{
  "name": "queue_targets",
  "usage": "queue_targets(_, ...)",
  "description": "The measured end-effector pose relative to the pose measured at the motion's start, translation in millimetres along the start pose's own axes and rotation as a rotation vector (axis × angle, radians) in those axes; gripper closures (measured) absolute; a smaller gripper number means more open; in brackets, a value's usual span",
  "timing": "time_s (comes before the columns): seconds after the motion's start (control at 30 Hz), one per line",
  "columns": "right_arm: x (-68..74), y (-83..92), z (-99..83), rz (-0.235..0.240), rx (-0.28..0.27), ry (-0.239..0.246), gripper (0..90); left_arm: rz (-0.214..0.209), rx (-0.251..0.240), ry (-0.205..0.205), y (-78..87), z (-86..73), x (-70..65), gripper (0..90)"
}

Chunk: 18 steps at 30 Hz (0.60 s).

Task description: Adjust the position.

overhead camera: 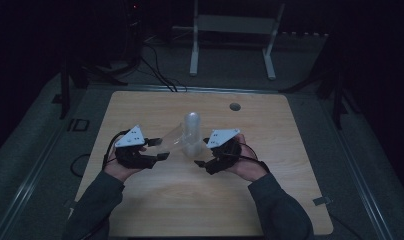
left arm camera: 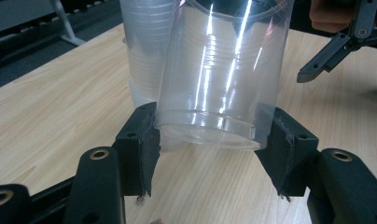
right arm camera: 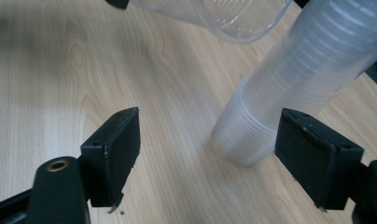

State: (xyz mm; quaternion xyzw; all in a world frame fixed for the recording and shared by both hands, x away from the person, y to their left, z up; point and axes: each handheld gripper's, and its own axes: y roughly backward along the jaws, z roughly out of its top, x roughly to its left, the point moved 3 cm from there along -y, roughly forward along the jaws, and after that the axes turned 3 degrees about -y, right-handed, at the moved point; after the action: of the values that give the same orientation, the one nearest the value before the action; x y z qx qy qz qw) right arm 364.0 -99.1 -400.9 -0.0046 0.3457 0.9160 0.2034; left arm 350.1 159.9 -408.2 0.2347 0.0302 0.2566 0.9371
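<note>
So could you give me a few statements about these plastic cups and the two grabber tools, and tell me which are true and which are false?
1. The left gripper is clamped on a single clear cup. True.
2. That cup stands upright on the table. False: it is tilted on its side and held above the wood.
3. A stack of cups stands mouth down on the table. True.
4. The right gripper is squeezing the stack. False: its jaws stand apart, with the stack's base beside the right-hand pad.
5. The table is made of glass. False: it is light wood.
</note>
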Motion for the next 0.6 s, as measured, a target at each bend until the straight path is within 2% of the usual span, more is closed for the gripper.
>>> queue_targets(0.13, -0.6, -1.0, 0.2, 0.016, -0.039, -0.035, 22.4, -0.005, -0.029, 0.015, 0.6, 0.7, 0.4, 42.0)
queue_targets(0.4, 0.5, 0.3, 2.7, 0.028, -0.098, -0.073, 23.0, -0.007, -0.063, 0.034, 0.3, -1.7, 0.6, 42.0)
queue_targets(0.6, 2.0, -1.4, 3.6, 0.039, -0.120, -0.092, 23.0, -0.003, -0.089, 0.043, 0.3, -3.6, -0.3, 42.0)
